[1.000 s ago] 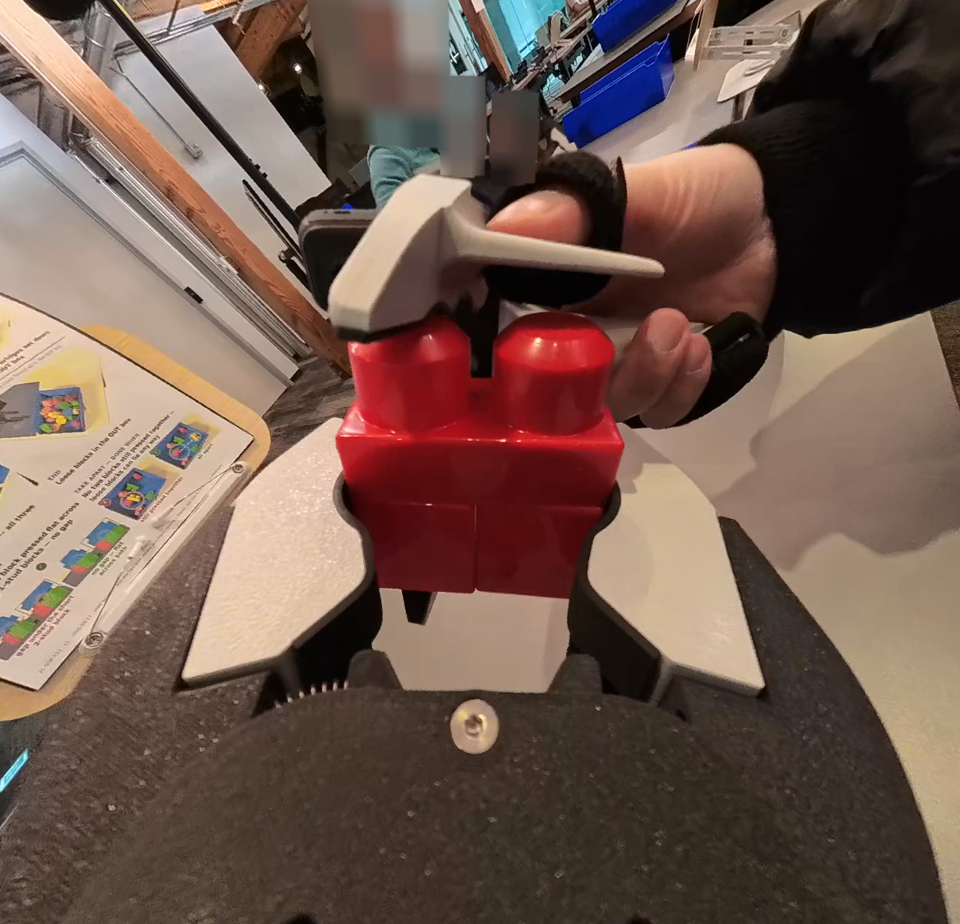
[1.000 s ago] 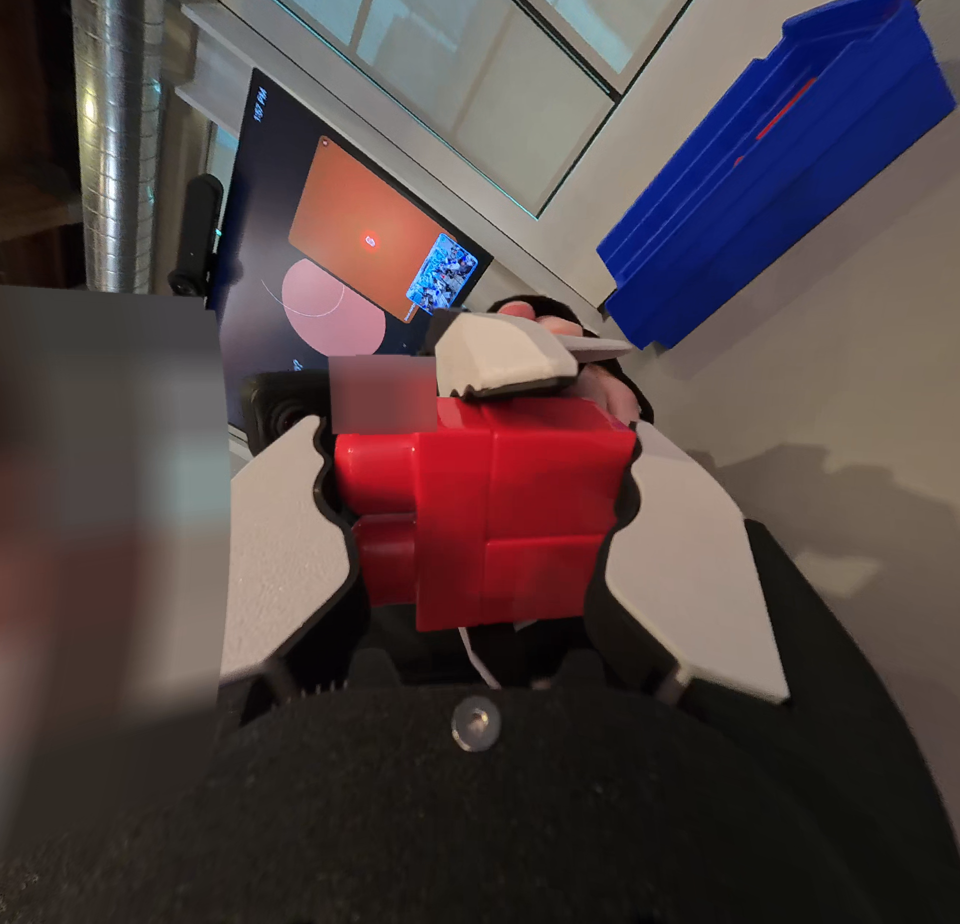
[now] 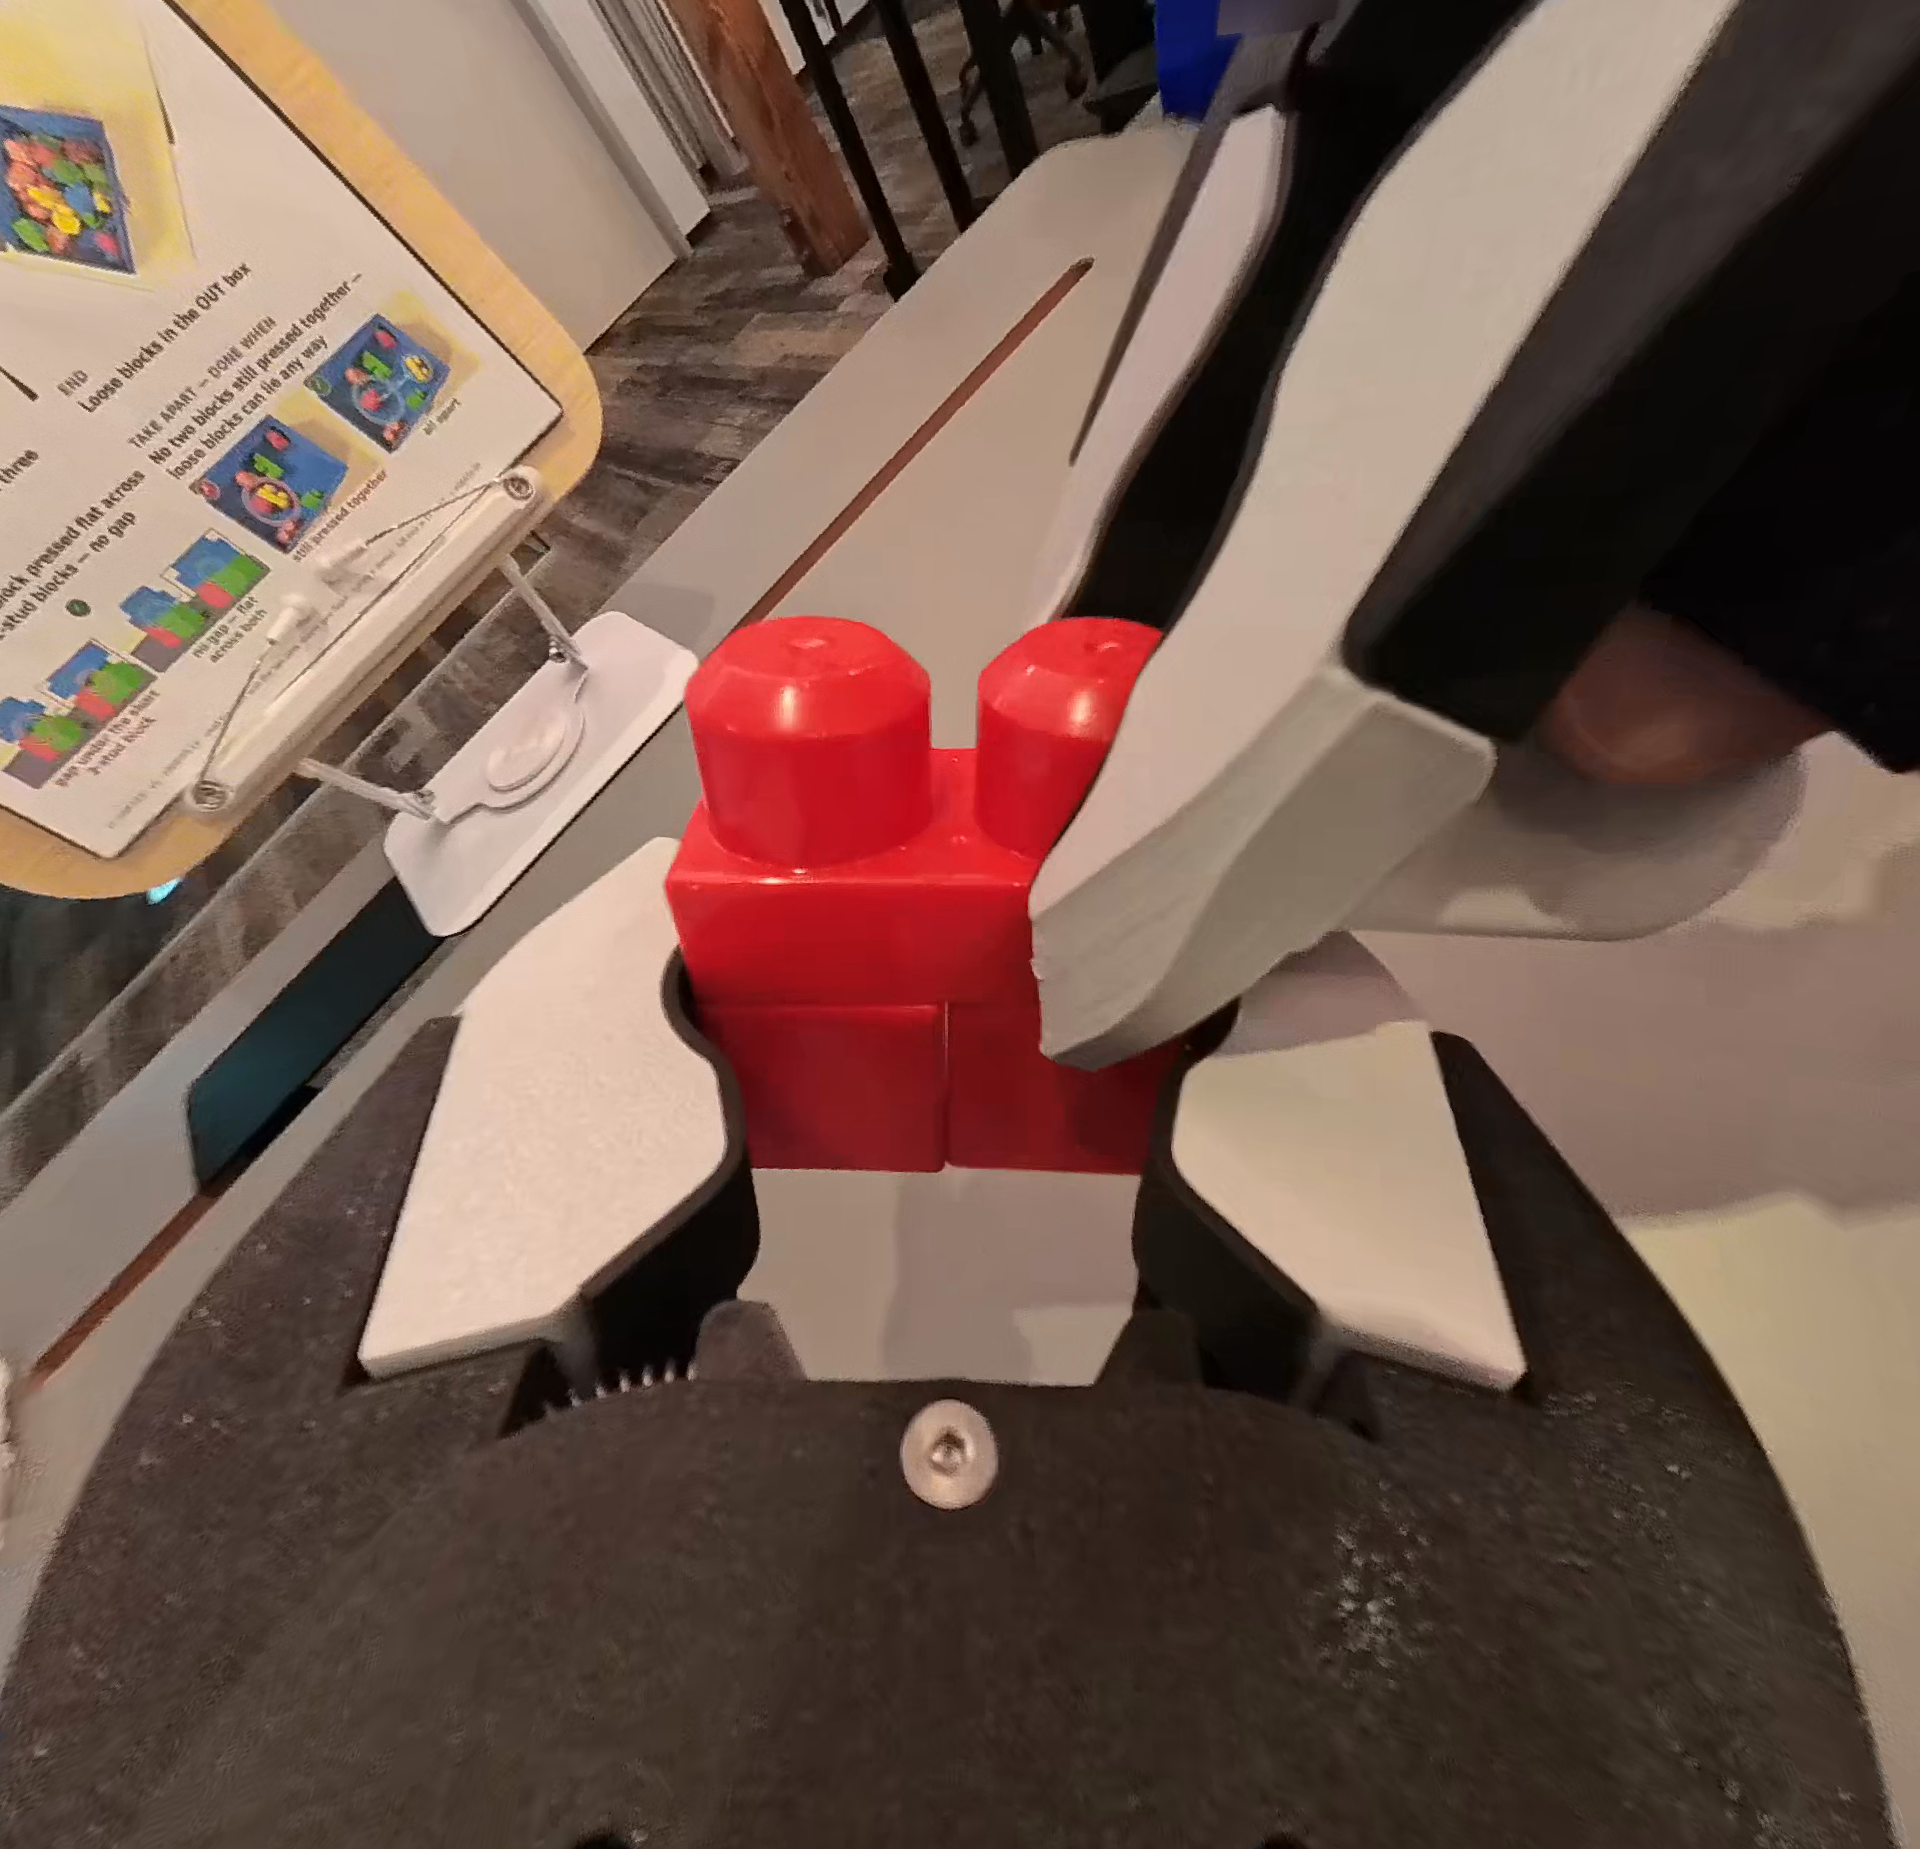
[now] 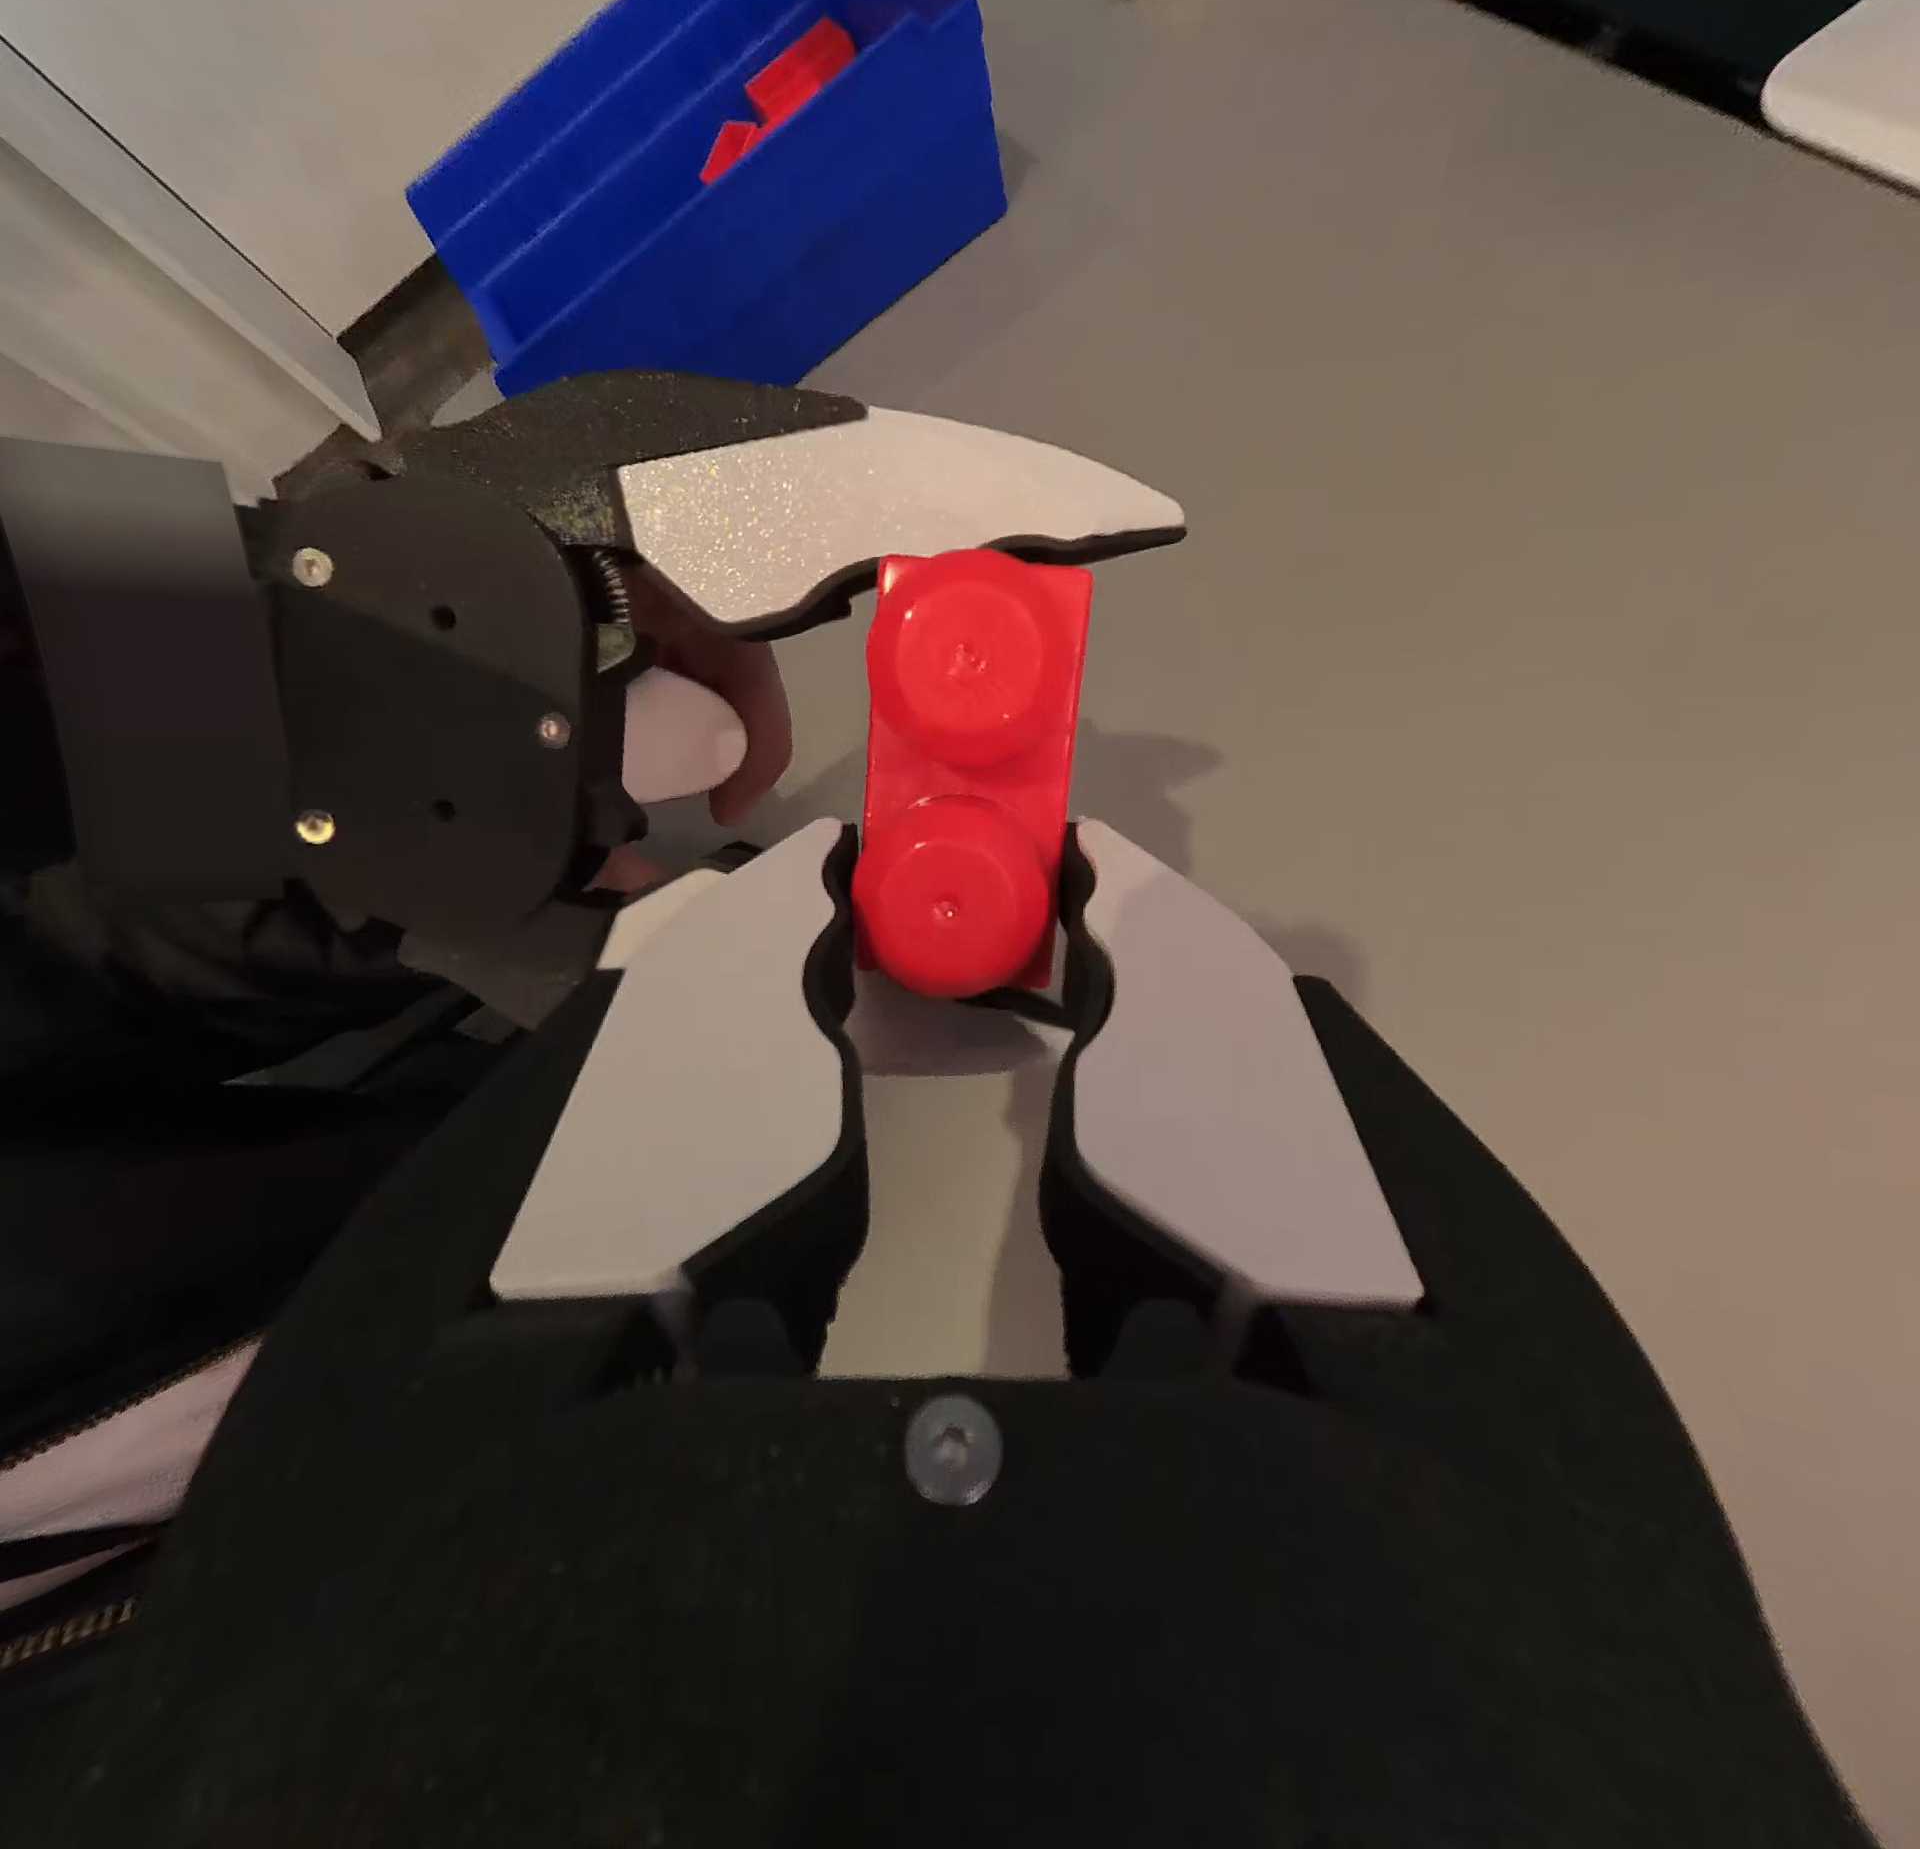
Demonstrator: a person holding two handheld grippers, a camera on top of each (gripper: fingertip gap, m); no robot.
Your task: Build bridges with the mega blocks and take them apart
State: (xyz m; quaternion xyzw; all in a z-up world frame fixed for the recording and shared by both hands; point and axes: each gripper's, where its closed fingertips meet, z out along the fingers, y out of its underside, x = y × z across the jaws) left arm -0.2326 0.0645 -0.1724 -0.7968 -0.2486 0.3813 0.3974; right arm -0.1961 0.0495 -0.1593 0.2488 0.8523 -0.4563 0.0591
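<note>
A red bridge of mega blocks is held above the grey table (image 4: 1507,656). A two-stud red block (image 3: 852,916) sits across two smaller red blocks (image 3: 842,1082). My left gripper (image 3: 935,1082) is shut on the two lower blocks from their outer ends. My right gripper (image 4: 956,895) is shut on the two-stud block (image 4: 971,677) across its narrow sides, at the near stud. In the left wrist view one of its fingers (image 3: 1247,843) covers the block's right end. In the right wrist view the left gripper (image 4: 977,698) reaches in from the left, with one of its fingers (image 4: 883,521) at the block's far end.
A blue bin (image 4: 623,272) with red blocks (image 4: 795,90) inside stands on the table at the back. An instruction board (image 3: 260,397) on a wire stand with a white base (image 3: 623,677) stands at the left. A person's hands and dark sleeves hold both grippers. My left and right fingertips are right by each other.
Both views have swung down from the room to the table. My right gripper has turned and now grips the top block across its narrow width. The left grip on the lower blocks is unchanged.
</note>
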